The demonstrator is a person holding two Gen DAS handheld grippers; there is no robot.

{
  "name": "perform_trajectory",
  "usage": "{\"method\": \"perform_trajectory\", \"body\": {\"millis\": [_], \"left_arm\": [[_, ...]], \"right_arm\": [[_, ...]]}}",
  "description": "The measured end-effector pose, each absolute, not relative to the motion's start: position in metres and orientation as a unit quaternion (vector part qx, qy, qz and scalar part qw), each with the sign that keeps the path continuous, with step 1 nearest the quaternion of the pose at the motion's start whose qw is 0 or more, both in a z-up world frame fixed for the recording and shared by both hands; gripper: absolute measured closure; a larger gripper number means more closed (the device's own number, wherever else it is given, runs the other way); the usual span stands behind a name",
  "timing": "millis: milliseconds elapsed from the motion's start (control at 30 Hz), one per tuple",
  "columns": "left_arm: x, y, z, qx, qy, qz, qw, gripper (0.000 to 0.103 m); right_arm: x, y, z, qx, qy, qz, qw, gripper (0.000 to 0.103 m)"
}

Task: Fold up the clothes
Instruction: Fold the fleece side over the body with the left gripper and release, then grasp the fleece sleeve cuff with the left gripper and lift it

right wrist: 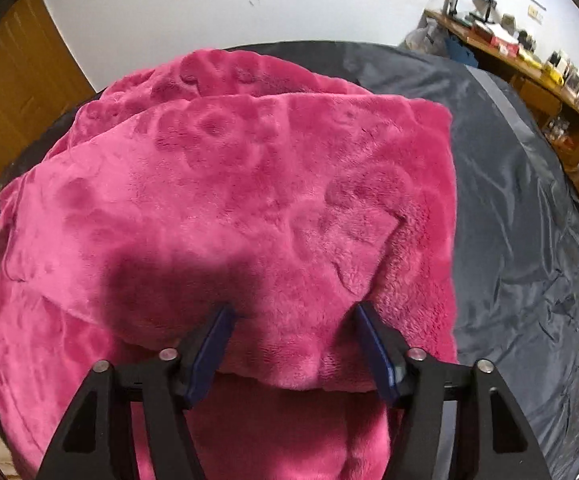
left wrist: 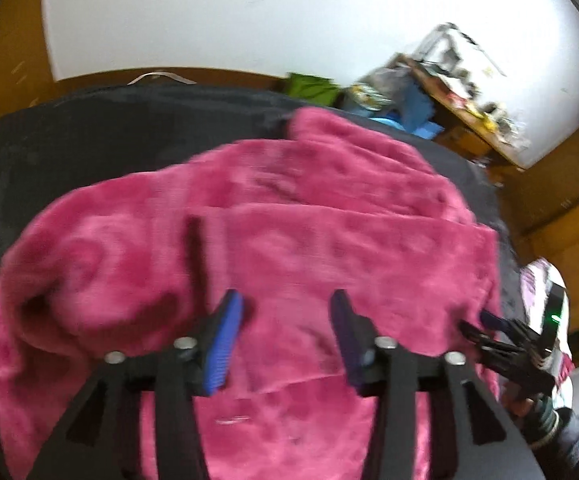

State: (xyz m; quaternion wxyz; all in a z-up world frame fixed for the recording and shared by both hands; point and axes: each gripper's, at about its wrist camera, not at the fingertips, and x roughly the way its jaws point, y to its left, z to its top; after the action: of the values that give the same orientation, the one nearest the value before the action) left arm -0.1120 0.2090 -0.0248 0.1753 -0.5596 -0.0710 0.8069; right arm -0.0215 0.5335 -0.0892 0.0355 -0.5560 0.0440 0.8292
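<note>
A fuzzy pink garment (left wrist: 289, 220) lies partly folded on a dark grey sheet (left wrist: 69, 152); it fills the right wrist view (right wrist: 229, 200) too. My left gripper (left wrist: 285, 304) is open, its blue pads just over the pink fabric near its close edge. My right gripper (right wrist: 291, 316) is open, its fingers on either side of a folded edge of the garment, not clamped on it. The right gripper also shows at the right edge of the left wrist view (left wrist: 493, 324), at the garment's right edge.
The grey sheet (right wrist: 509, 200) extends to the right of the garment. A cluttered wooden desk (right wrist: 529, 60) stands at the back right, with a white wall behind. A wooden door (right wrist: 9, 92) is at the left. Blue and green items (left wrist: 409, 108) lie beyond the sheet.
</note>
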Motion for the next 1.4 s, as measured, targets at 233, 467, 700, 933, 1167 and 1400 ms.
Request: {"method": "perform_trajectory", "body": {"millis": [233, 467, 700, 933, 1167, 1400], "left_arm": [[-0.122, 0.238, -0.074, -0.602, -0.058, 0.783, 0.148, 0.043], [-0.119, 0.244, -0.068, -0.605, -0.043, 0.785, 0.125, 0.043], [-0.071, 0.23, -0.049, -0.593, -0.113, 0.791, 0.103, 0.036], [0.0, 0.201, -0.039, -0.578, -0.168, 0.796, 0.064, 0.036], [0.079, 0.13, -0.03, -0.558, -0.212, 0.801, -0.04, 0.036], [0.163, 0.048, -0.036, -0.524, -0.29, 0.783, -0.17, 0.035]], "right_arm": [[-0.021, 0.529, -0.092, -0.55, 0.017, 0.835, 0.031, 0.031], [-0.016, 0.52, -0.079, -0.557, 0.004, 0.83, 0.041, 0.031], [0.048, 0.48, -0.058, -0.55, 0.021, 0.834, -0.034, 0.029], [0.1, 0.443, -0.092, -0.583, -0.031, 0.808, -0.08, 0.027], [0.116, 0.438, -0.098, -0.561, -0.056, 0.819, -0.107, 0.012], [0.133, 0.429, -0.104, -0.513, -0.081, 0.844, -0.135, 0.0]]}}
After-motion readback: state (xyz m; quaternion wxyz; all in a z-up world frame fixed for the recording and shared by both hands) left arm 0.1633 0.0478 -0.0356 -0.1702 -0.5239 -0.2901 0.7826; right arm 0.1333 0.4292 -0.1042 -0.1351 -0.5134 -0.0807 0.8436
